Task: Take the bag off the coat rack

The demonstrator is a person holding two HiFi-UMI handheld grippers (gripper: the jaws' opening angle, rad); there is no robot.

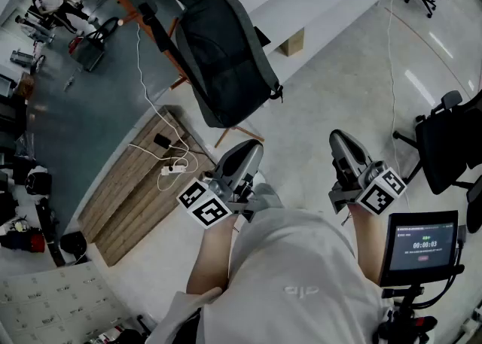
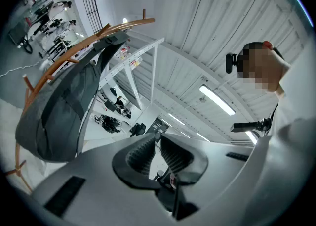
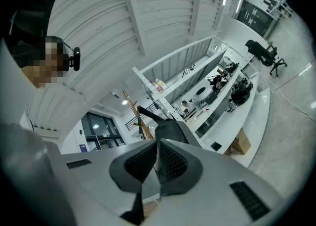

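Down at the far left of the head view, a wooden board [image 1: 132, 199] lies on the floor with a white power strip [image 1: 173, 170] and its cable on top. Just right of it stands the coat rack [image 2: 123, 24], an orange-brown wooden frame, and the bag [image 1: 226, 56], a dark grey backpack, hangs from it well above the floor. Its straps run up toward the rack's top. In the left gripper view a strap seems to be looped over the curved wooden arm, though the exact hook point is hard to make out. Below the bag, the left gripper [image 1: 245, 165] is held in front of the person's body, pointing up toward the bag's lower end but well clear of it. Its ribbed fingers [image 2: 140, 153] are drawn together with only a thin slit between them and nothing in it. The right gripper [image 1: 343, 143] is held beside it at about the same height, also apart from the bag. Its fingers [image 3: 143, 163] are pressed together and empty, and in the right gripper view the bag shows beyond their tips. Behind the bag, a long white table [image 1: 316, 4] runs across toward the upper right, with a cardboard box [image 1: 292, 43] under it. At the right edge stands a black office chair [image 1: 444, 139], and below it is a small screen [image 1: 422, 245] on a stand.
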